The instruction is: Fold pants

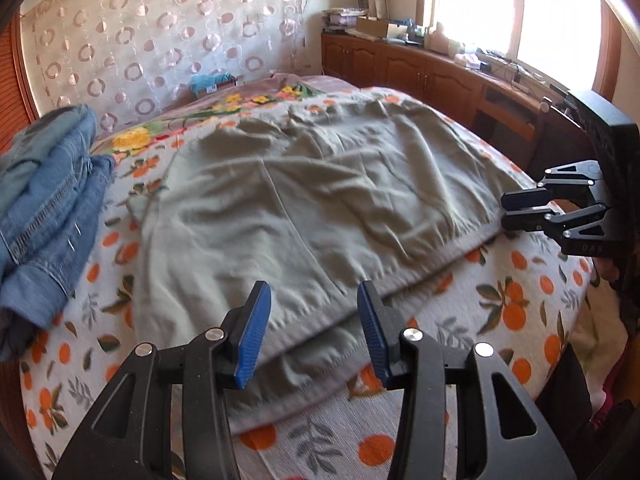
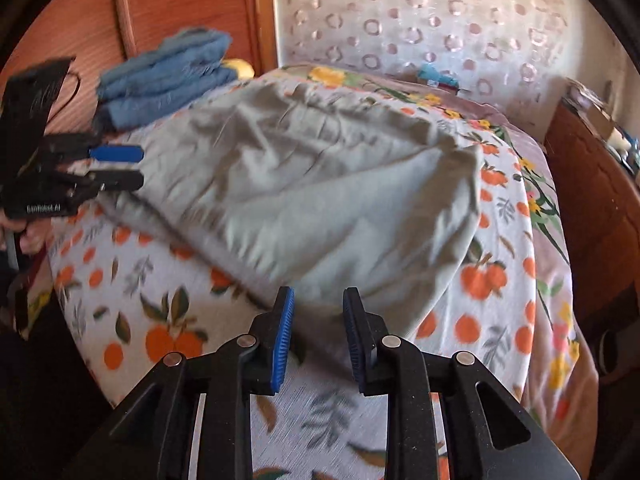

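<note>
Grey-green pants (image 1: 304, 200) lie spread and wrinkled on the bed, folded over themselves; they also show in the right wrist view (image 2: 312, 184). My left gripper (image 1: 314, 300) is open, with the near hem of the pants between and just beyond its blue pads. It shows from the side in the right wrist view (image 2: 138, 168), open at the pants' left edge. My right gripper (image 2: 318, 308) is open over the near corner of the pants. It shows in the left wrist view (image 1: 506, 210) at the pants' right edge, fingers slightly apart, holding nothing.
The bed has an orange-fruit print sheet (image 1: 500, 304). A pile of folded blue jeans (image 1: 52, 200) lies at the bed's left side, and shows in the right wrist view (image 2: 168, 80). Wooden cabinets (image 1: 420, 68) with clutter stand under the window. A patterned headboard cover (image 1: 160, 32) is behind.
</note>
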Motion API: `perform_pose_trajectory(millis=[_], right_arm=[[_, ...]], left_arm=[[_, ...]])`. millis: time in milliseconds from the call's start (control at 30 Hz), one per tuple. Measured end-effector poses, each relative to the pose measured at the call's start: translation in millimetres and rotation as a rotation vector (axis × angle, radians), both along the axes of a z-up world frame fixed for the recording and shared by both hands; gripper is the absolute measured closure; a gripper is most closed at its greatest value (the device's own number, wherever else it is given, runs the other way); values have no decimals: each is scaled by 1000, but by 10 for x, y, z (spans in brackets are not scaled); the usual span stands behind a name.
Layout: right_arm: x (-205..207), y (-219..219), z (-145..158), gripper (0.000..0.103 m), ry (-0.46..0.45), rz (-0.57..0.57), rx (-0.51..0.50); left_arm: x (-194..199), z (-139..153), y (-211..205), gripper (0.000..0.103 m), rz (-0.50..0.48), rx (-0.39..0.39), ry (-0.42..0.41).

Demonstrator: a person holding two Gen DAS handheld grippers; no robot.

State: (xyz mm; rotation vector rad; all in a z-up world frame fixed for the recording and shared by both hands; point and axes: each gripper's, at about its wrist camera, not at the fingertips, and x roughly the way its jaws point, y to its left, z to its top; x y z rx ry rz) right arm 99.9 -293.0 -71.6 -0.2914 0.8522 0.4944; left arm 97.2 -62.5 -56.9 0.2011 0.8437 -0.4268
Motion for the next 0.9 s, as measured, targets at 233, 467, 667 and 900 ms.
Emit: perform_pose_trajectory(millis=[233,467,667,900], right_arm=[[-112,70,28,77,-40,28,-85],[-196,144,6,75,-56,48,-167],[-108,131,-5,95,-43,59,-166],[-28,-74,143,100,-73,-47,-84]], left_arm=[[-135,-70,56,57,20,10,20],[-217,-83,-65,57,-14,3,25],[-248,-64,-213,57,-47,-8,26],[-239,-88,-102,57,-22,13,23]])
